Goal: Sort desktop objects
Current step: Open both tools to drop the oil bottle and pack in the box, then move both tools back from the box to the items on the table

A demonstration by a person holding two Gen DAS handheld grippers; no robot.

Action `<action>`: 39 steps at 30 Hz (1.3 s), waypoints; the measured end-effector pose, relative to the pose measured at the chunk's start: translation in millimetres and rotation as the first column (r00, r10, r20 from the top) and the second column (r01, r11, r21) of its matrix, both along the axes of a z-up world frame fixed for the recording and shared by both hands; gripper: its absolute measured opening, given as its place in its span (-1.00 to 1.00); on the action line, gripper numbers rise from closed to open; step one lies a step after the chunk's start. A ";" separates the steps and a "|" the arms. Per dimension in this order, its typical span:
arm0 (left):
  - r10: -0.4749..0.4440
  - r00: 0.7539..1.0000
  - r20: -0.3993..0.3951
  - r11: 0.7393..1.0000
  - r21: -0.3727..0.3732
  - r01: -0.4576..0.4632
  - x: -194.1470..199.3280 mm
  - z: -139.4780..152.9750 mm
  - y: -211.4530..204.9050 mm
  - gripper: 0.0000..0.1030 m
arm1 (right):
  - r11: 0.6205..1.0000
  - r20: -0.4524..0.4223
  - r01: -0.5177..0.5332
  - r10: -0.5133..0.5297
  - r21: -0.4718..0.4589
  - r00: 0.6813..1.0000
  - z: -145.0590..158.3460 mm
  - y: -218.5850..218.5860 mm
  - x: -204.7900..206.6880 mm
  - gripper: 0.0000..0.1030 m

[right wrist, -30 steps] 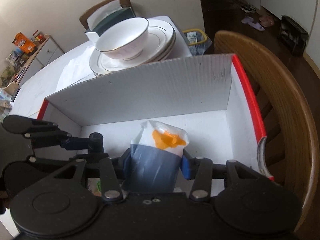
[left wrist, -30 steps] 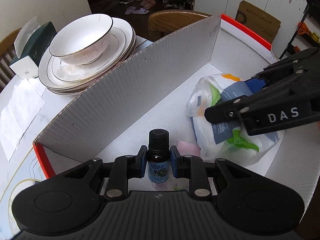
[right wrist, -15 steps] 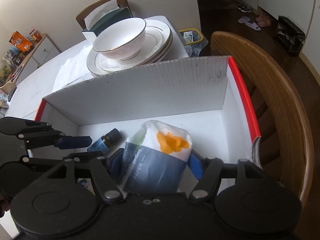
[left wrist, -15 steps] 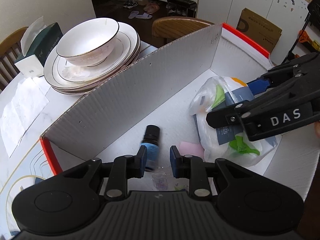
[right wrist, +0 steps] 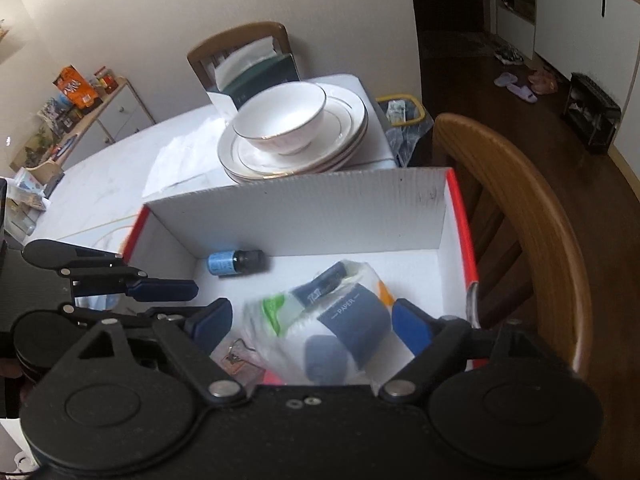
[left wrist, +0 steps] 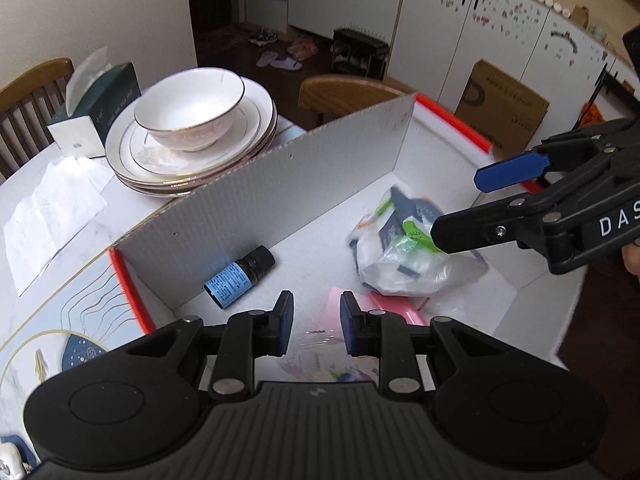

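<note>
Your right claw (right wrist: 312, 322) has just been opening and stands wide over the pack (right wrist: 340, 320), which lies free in the box (right wrist: 304, 216). Your left claw (left wrist: 316, 322), shut and empty, is nearer the bottle (left wrist: 240, 276), lying ahead-left, cap toward the wall.

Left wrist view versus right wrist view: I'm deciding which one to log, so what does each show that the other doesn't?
Only the left wrist view shows the cardboard box on the floor and the patterned mat beside the white sorting box.

Only the right wrist view shows the snack-laden sideboard and the yellow-rimmed bin.

Both show the white sorting box holding the small dark bottle lying on its side and the bagged tissue packs, plus the bowl on stacked plates.
</note>
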State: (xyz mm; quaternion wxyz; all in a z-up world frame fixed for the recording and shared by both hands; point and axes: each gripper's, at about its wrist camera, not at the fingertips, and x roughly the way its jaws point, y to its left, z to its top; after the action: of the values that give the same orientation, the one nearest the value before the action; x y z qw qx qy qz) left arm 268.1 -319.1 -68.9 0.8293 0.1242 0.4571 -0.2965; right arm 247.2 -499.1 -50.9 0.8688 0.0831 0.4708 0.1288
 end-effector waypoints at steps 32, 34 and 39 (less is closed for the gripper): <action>0.104 0.989 0.101 0.978 -0.189 -0.083 -78.4 46.1 157.3 0.62 | 0.994 0.107 -0.103 0.105 -0.021 0.989 42.3 133.3 -48.2 0.75; 0.117 0.989 0.096 0.977 -0.189 -0.097 -79.7 43.3 174.3 0.65 | 0.994 0.104 -0.108 0.110 -0.024 0.989 40.8 147.0 -49.2 0.75; 0.159 0.984 0.083 0.971 -0.191 -0.141 -84.1 37.2 217.3 0.96 | 0.992 0.090 -0.124 0.125 -0.018 0.988 37.1 185.4 -50.7 0.75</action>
State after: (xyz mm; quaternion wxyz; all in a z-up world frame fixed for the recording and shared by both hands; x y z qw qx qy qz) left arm 183.9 -101.8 -31.7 0.8787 0.0263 0.3944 -0.2676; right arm 196.4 -313.7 -13.8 0.8802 0.0421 0.4358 0.1834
